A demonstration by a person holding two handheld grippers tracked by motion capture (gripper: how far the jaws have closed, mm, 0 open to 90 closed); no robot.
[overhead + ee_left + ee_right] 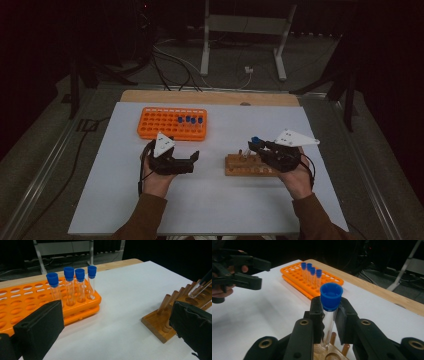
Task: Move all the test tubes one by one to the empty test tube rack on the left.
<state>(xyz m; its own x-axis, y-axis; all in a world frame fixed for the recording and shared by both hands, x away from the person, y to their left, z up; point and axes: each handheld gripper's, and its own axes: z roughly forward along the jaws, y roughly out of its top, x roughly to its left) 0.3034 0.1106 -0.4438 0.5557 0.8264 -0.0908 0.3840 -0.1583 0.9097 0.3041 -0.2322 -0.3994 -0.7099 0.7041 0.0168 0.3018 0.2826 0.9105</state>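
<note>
Right claw (pixel 329 315) is clamped on a blue-capped test tube (pixel 329 312), holding it upright just over the wooden rack (pixel 250 165), bottom end right at a rack hole. Left claw (pixel 192 159) hangs wide open with nothing in it, between the wooden rack and the orange rack (pixel 172 122), where four more capped tubes (pixel 72 285) stand on the white bench (pixel 210 200).

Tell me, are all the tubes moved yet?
Not yet. Four blue-capped tubes already stand in the orange rack. The right gripper is shut on a fifth tube, its bottom just above the wooden stand. The left gripper waits open with nothing between its jaws. That tube seems bound for the orange rack too. Whether more tubes wait in the stand is hard to tell.
</note>
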